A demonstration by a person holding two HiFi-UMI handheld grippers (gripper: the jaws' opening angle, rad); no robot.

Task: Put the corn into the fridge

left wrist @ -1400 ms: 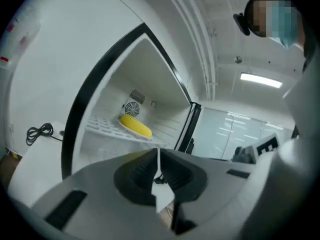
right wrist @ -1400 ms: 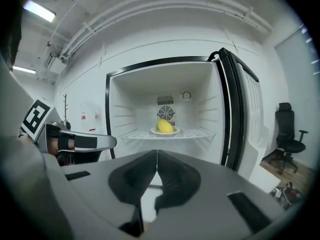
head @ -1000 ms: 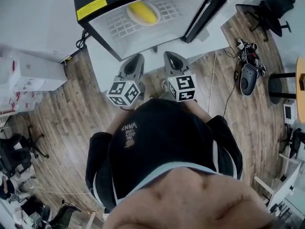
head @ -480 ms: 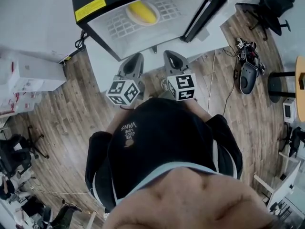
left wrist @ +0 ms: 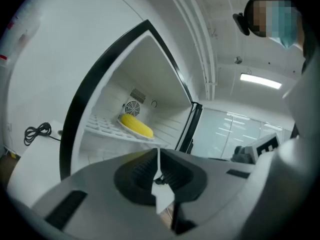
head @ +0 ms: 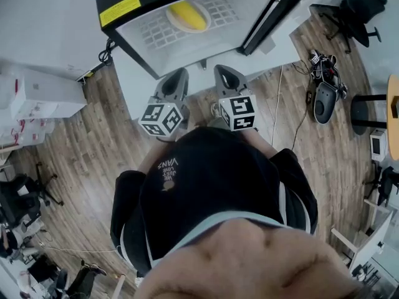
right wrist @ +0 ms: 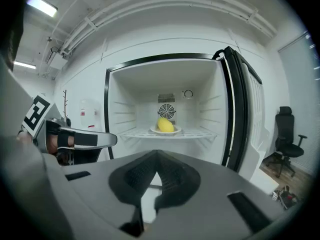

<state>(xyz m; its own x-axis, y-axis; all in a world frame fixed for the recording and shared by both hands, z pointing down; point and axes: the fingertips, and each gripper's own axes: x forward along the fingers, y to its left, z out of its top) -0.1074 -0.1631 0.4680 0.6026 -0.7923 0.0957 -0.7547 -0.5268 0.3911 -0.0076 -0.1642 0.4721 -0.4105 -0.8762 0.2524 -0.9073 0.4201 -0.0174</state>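
A yellow corn cob [head: 186, 15] [left wrist: 137, 126] [right wrist: 165, 125] lies on a white plate [right wrist: 166, 131] on the wire shelf [right wrist: 197, 133] of the open fridge [head: 187, 23]. Both grippers hang side by side in front of the opening, well short of the shelf. My left gripper [head: 179, 78] [left wrist: 157, 156] is shut with nothing in it. My right gripper [head: 225, 75] [right wrist: 157, 160] is shut and empty too. The left gripper shows at the left in the right gripper view.
The fridge door [head: 274, 14] [right wrist: 245, 119] stands open to the right. White boxes [head: 37, 98] sit on the wood floor at the left. Office chairs [head: 355, 8] [right wrist: 286, 139] and cables [head: 321, 67] are at the right. A power cord [left wrist: 37, 131] trails left of the fridge.
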